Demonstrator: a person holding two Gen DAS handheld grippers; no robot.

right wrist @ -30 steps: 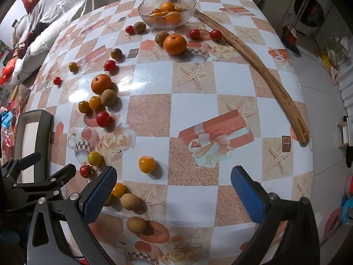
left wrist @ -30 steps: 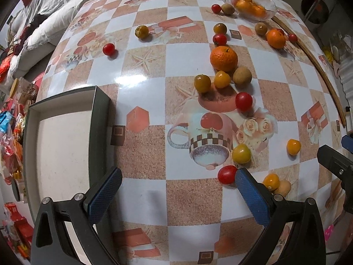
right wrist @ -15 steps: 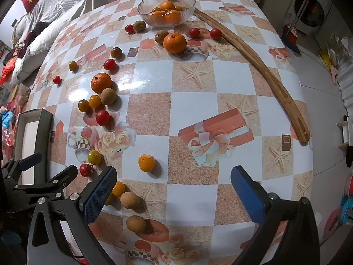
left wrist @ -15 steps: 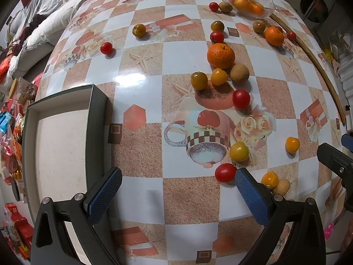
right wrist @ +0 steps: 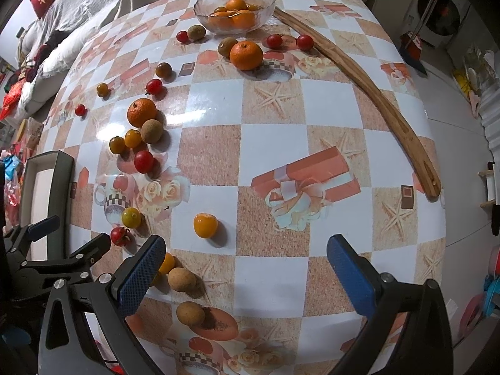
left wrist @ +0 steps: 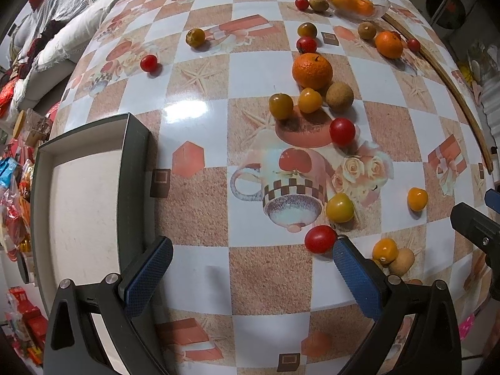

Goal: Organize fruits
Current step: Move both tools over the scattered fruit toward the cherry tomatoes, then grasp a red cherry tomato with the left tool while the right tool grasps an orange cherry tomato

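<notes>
Partly, right tool point(right wrist: 243, 268) hides orange fruit point(right wrist: 167, 263).

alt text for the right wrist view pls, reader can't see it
The open right gripper hovers, holding nothing, over a checkered table scattered with cherry tomatoes, small orange and brown fruits and two tangerines. A glass bowl of oranges sits at the far edge beside a long wooden stick; the left gripper and a dark tray show at left.

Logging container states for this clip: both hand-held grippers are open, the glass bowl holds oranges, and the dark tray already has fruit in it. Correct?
Not quite: the dark tray holds no fruit, as the left wrist view shows. The rest stands: left hand-held gripper and right hand-held gripper are open, and the glass bowl holds oranges.
</notes>
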